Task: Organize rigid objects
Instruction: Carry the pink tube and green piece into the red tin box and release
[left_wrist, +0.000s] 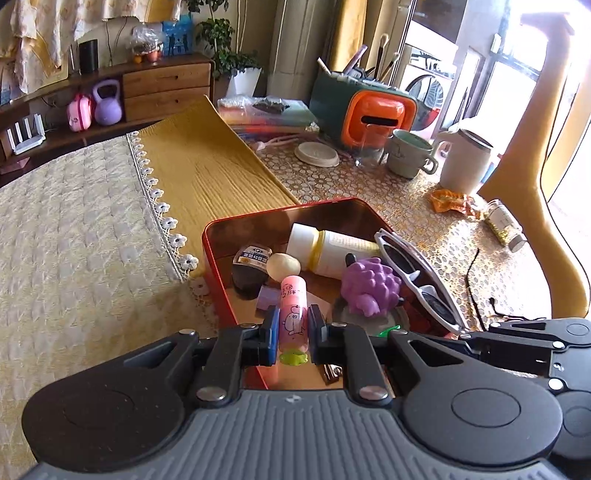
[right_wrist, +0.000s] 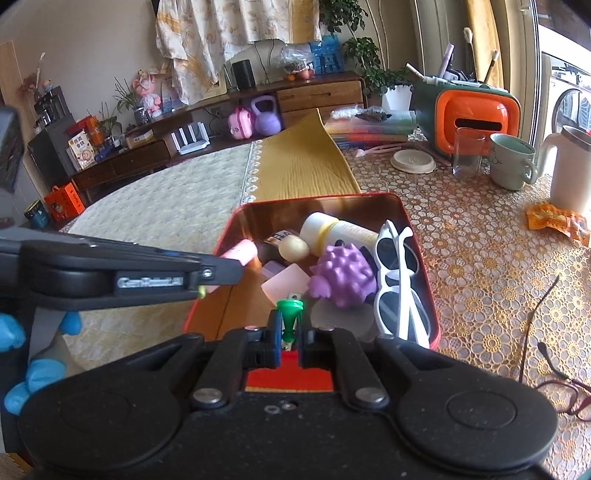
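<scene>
In the left wrist view, the left gripper (left_wrist: 292, 332) sits at lower centre of the frame with its fingers pinching a pink tube (left_wrist: 293, 317) that has a cartoon print and a green base, held over the near edge of the red tin (left_wrist: 218, 273). The tin occupies the middle of the frame on a patterned tablecloth (left_wrist: 424, 206) and holds a white bottle (left_wrist: 332, 251) lying on its side, a cream egg-shaped piece (left_wrist: 283, 266), a dark round container (left_wrist: 249, 271), a purple spiky toy (left_wrist: 369, 286) and white sunglasses (left_wrist: 417, 277) leaning against its right wall. In the right wrist view, the right gripper (right_wrist: 289, 338) at lower centre is closed on a small green peg-like piece (right_wrist: 290, 314), held just above the tin's near rim. The left gripper enters that view from the left edge, and the pink tube (right_wrist: 240, 252) sticks out past its fingertips over the tin's left side. At upper right of both frames stand an orange and green box (right_wrist: 469, 110), a clear glass (right_wrist: 468, 151), a pale green mug (right_wrist: 511, 160) and a white jug (right_wrist: 570, 170).
</scene>
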